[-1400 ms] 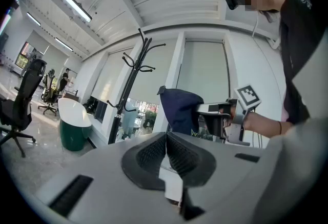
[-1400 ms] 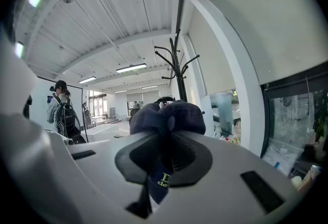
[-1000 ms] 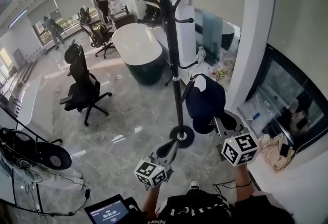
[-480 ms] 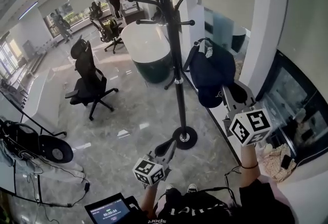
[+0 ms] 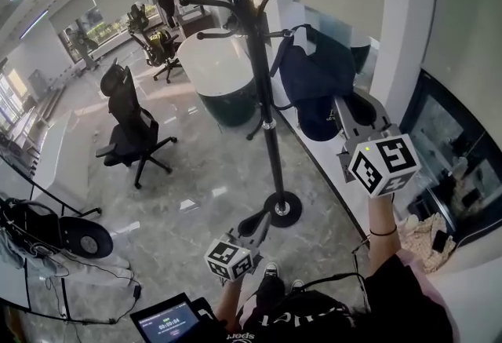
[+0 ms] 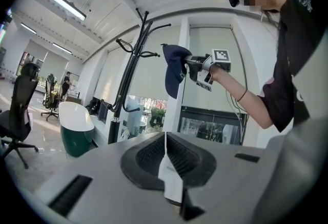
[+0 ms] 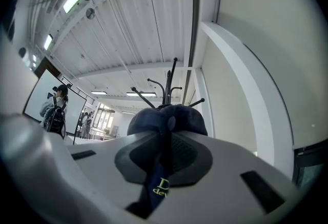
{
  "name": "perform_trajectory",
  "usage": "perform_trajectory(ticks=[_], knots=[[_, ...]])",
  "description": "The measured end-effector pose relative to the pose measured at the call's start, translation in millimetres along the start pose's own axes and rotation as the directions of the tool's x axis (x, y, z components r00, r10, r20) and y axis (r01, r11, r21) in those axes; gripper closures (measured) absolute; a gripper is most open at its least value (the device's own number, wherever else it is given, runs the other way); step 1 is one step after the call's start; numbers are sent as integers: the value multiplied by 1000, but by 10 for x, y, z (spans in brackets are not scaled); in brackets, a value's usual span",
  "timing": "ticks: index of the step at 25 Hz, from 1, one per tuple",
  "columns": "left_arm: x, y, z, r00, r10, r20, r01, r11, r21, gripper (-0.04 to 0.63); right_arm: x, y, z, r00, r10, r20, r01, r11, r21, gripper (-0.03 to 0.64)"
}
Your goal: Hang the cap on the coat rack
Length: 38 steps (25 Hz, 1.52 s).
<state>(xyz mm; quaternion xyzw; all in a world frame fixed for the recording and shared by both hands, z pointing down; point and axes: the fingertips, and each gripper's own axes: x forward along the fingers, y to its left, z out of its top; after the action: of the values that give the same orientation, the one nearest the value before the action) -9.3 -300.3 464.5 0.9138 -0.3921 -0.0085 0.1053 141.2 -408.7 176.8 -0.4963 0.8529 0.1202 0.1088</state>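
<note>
The black coat rack (image 5: 264,98) stands on a round base in the middle of the floor, its hooks branching near the top. A dark navy cap (image 5: 318,76) hangs just right of the pole, level with a side hook (image 5: 276,34). My right gripper (image 5: 351,115) is shut on the cap's fabric, held up at arm's length. In the right gripper view the cap (image 7: 166,116) fills the jaws with the rack's top prongs (image 7: 168,84) behind it. My left gripper (image 5: 255,225) is low near the base, shut and empty. The left gripper view shows the cap (image 6: 174,68) beside the rack (image 6: 127,84).
A black office chair (image 5: 129,129) is left of the rack. A white and green tub (image 5: 223,78) sits behind it. A white pillar (image 5: 408,35) and glass wall close off the right. A small screen (image 5: 165,324) is at my feet, and people stand far back.
My right gripper has lifted the cap from beside the lower pole up to the level of the upper hooks. The left gripper has stayed low near the base.
</note>
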Motion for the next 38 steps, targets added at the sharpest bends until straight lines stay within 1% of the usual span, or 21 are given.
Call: perform_trajectory(ticks=[3,7,14,18,23,28,32,38], knots=[[51,109,76,1000,-17,16,17,1000,5,591,114,45,14,1000,4,0,-4,1000,-6,578],[117,246,162,999,-38,17,38,999,16,591,339,63,-123,999,0,-37,0,1000,-10,578],[209,534,245,999,-49,13,49,999,20,590,679,30,-537,993,-12,-117,12,1000,3,578],[328,622,263,998,-59,14,59,998,22,591,861,-65,-793,987,-14,-161,17,1000,14,578],[309,834,311,997,-75,18,75,997,16,589,1182,28,-1048,977,-21,-213,24,1000,11,578],[344,967,267,997,-73,7,73,997,5,590,1357,43,-1300,967,-22,-252,25,1000,11,578],[339,1064,260,998,-69,3,69,998,-4,590,1422,46,-1411,968,-34,-249,40,999,17,578],[293,1140,278,998,-59,8,59,998,-13,591,1411,43,-1350,975,-45,-215,49,999,16,578]])
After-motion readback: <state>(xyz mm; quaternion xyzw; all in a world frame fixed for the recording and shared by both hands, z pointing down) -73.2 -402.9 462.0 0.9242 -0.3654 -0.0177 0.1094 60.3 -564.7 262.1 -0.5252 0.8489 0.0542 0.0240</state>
